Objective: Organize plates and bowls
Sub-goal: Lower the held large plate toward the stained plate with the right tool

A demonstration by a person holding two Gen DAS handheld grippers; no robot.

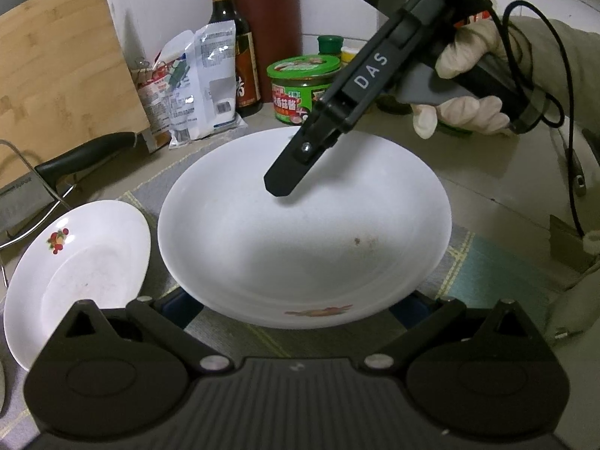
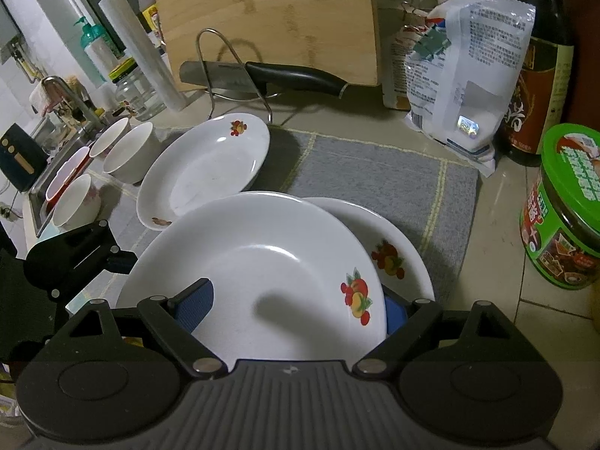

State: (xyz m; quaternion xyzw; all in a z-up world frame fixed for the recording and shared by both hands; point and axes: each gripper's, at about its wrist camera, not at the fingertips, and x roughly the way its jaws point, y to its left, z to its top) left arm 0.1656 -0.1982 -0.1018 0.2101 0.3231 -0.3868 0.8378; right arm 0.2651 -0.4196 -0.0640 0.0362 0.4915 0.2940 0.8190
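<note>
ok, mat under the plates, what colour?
Grey mat with pale yellow stripes; clearest in right wrist view.

hidden: left tool [image 1: 296, 311] fingertips under plate [image 1: 303, 225] | cut off: bottle [image 2: 540, 63] top

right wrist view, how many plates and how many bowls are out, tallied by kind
fruit-print plates: 3 (near plate, plate under it, far plate)
white bowls: 3 (two back bowls, front bowl)
red-rimmed bowl: 1
total: 7
</note>
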